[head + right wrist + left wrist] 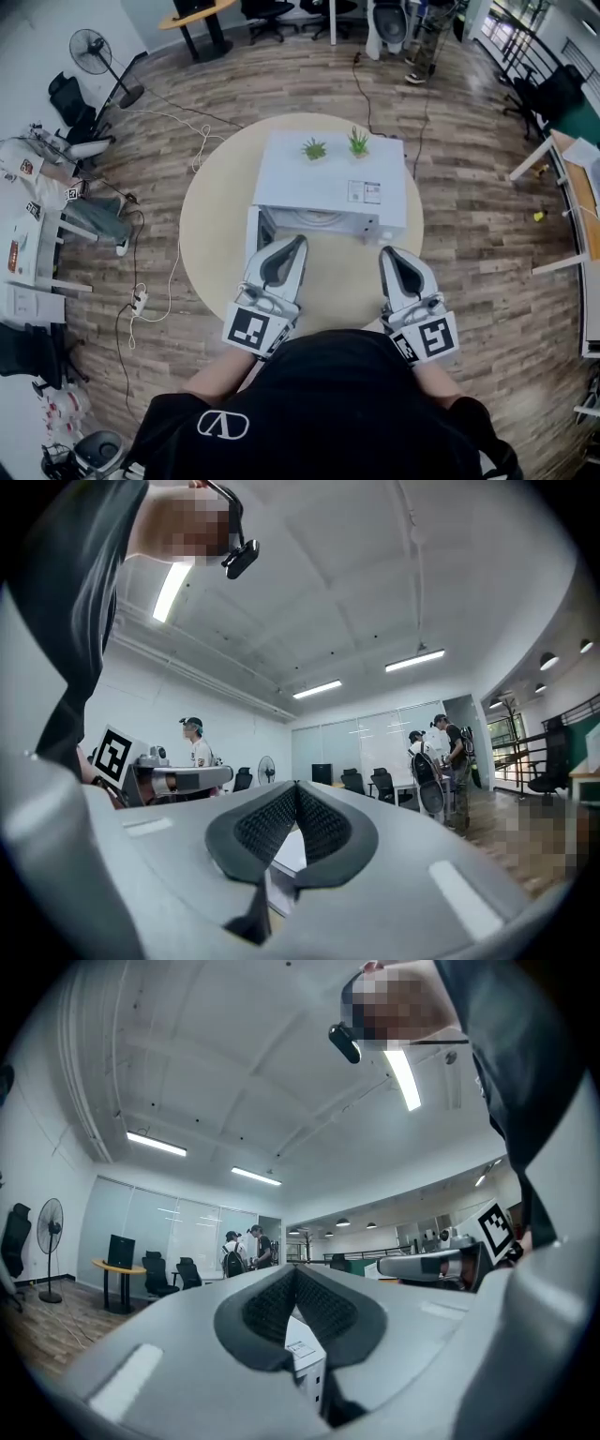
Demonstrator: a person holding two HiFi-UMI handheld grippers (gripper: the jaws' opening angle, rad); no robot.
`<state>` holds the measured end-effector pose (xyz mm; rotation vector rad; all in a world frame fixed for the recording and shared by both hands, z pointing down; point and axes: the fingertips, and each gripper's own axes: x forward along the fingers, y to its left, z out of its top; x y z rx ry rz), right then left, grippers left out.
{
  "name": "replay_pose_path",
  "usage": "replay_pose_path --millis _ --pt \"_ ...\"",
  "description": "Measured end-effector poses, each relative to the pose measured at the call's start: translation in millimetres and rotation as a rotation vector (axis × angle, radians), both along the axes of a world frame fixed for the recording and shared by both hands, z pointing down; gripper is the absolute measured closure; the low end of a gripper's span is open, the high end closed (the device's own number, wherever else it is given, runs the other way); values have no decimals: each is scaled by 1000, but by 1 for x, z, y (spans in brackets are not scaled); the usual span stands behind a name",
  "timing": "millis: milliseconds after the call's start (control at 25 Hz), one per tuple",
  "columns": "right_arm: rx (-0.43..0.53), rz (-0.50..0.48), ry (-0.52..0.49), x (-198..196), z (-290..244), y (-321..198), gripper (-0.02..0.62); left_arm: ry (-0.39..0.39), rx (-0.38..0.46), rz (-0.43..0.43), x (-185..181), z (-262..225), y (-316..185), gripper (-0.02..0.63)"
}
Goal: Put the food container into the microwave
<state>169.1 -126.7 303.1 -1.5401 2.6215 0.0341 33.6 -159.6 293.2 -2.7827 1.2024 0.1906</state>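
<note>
A white microwave stands on a round beige table, with two small green plants on its top. Its front faces me, and a white panel at its left front corner looks like the door swung open. No food container shows in any view. My left gripper and right gripper are held close to my body, tips pointing at the microwave's front. In the left gripper view the left gripper is shut with nothing in it, and so is the right gripper in its own view.
A standing fan and office chairs are at the far left. Cables and a power strip lie on the wooden floor left of the table. Desks stand at the right edge. People stand in the background.
</note>
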Motion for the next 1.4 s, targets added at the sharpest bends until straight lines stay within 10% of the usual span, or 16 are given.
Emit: replay_pose_path --millis 1400 --pt "27 225 76 54 18 -17 588 23 -27 -110 -36 4 -18 606"
